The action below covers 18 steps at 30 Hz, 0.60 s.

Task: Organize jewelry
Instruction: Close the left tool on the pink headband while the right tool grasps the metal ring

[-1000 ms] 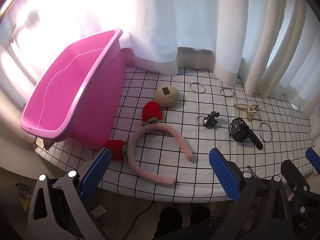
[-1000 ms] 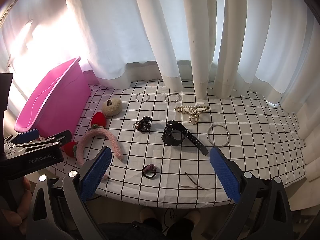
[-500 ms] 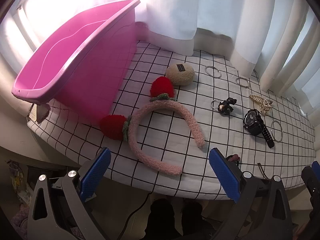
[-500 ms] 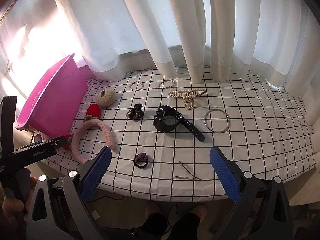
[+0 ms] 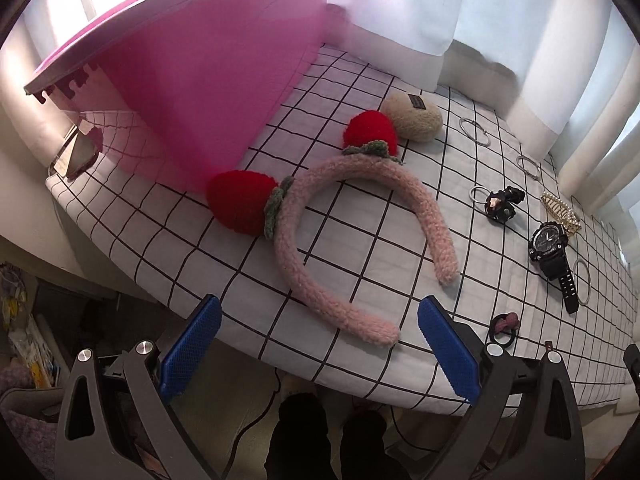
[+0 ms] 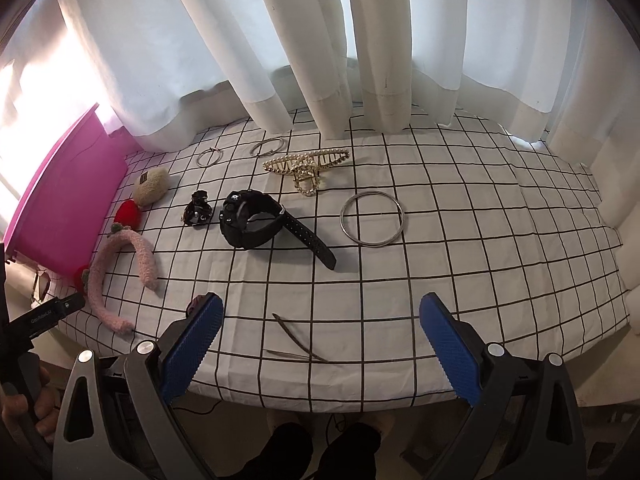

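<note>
Two grippers hang at the near edge of a white grid-patterned tablecloth (image 6: 460, 240), each with its blue-padded jaws spread wide and gripping nothing. Largest on the cloth is a pink tub (image 5: 208, 80) at the far left; just beside its wall lies a fuzzy pink headband (image 5: 360, 216) with red strawberry ears, one tip reaching toward the gap of the left gripper (image 5: 318, 344). Well beyond the right gripper (image 6: 320, 344) lie a black watch (image 6: 256, 220), a silver bangle (image 6: 373, 219) and a pearl hair claw (image 6: 306, 165); a thin bent hairpin (image 6: 298, 340) lies between its jaws. Only the left view shows a small hair tie (image 5: 505, 326) whole.
</note>
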Each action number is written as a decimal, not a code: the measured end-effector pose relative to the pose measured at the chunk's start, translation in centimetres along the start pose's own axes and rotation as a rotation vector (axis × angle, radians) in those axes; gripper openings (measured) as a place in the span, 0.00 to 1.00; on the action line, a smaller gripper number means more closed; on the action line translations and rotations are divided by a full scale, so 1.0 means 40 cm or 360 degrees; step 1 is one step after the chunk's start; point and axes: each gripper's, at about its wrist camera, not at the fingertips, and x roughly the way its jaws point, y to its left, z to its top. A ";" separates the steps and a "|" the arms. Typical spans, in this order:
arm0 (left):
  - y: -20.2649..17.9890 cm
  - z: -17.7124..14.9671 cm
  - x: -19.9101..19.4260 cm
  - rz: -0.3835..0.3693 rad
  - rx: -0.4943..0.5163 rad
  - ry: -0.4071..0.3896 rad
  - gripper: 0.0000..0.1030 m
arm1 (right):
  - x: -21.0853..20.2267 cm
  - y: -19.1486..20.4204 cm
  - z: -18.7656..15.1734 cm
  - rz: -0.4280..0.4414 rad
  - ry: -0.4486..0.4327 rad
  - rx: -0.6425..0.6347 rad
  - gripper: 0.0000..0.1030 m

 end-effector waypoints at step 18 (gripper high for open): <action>0.016 0.006 0.122 0.0057 -0.0226 -0.0022 0.94 | 0.225 -0.138 0.119 -0.0093 0.0057 -0.0058 0.91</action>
